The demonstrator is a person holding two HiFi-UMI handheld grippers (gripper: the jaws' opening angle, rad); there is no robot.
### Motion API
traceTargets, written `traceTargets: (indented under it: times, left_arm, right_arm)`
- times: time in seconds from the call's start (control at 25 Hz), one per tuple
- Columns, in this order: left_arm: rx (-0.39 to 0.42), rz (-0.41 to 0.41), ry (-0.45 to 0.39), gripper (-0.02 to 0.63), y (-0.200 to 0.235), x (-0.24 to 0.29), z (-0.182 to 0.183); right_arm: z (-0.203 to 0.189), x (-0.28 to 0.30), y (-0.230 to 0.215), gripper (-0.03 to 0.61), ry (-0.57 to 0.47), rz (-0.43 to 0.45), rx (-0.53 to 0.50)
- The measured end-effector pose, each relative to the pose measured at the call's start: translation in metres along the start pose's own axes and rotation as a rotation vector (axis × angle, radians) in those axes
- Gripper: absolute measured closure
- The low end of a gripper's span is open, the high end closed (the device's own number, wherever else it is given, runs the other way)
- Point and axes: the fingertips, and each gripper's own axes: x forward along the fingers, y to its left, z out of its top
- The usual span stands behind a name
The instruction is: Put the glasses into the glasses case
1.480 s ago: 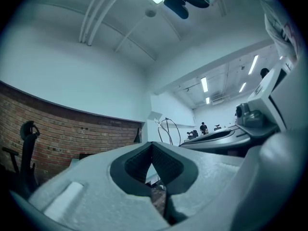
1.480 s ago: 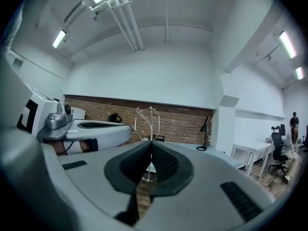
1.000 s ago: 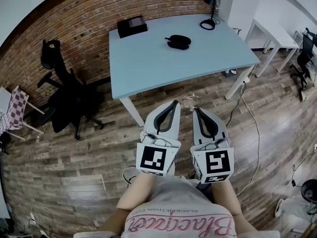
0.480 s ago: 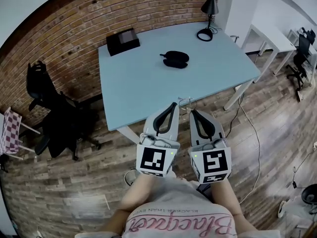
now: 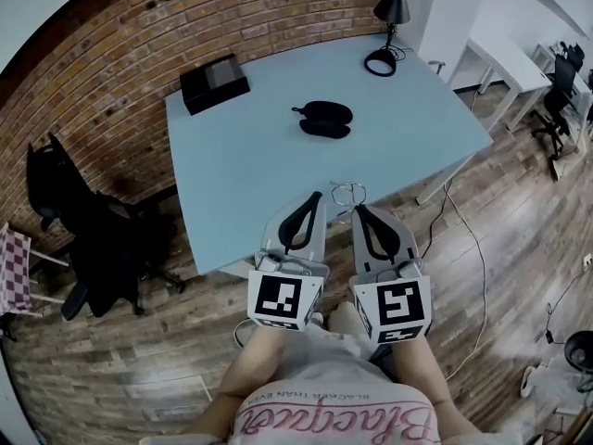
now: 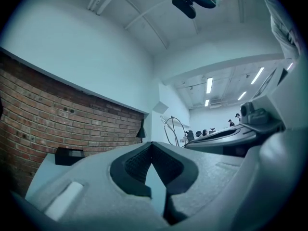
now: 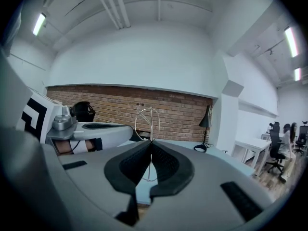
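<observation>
Thin wire-framed glasses (image 5: 348,193) stick up from the tips of my right gripper (image 5: 356,209), which is shut on them; in the right gripper view the wire frame (image 7: 147,117) rises from the closed jaws (image 7: 151,142). My left gripper (image 5: 315,196) is beside it, shut with nothing held (image 6: 152,144), and the glasses (image 6: 174,128) show to its right. A black glasses case (image 5: 324,119) lies open on the light blue table (image 5: 232,184), well beyond both grippers. Both grippers hover over the table's near edge.
A black box (image 5: 213,82) sits at the table's far left corner and a black desk lamp (image 5: 384,49) at the far right. A black office chair (image 5: 83,239) stands left of the table. Cables run over the wooden floor (image 5: 482,248) at the right.
The table and case have come closer in the head view; both grippers, once over the floor, now reach over the table's near edge. The glasses stay in the right gripper.
</observation>
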Motion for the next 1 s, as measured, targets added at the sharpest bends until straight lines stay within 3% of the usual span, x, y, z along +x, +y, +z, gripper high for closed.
traceTargets:
  times: [0.48,0.76,1.0]
  left_arm:
    - [-0.040,0.046,0.038,0.611,0.039,0.058,-0.027]
    - [0.002,0.073,0.063,0.611,0.058,0.129,-0.036]
    - [0.018,0.142,0.079,0.611,0.073,0.203,-0.041]
  right_arm:
    - [-0.015,0.067,-0.037,0.565,0.052,0.030,-0.008]
    - [-0.014,0.126,-0.083,0.565,0.056,0.105,0.006]
    - [0.001,0.189,-0.146,0.565,0.046,0.220,0.104]
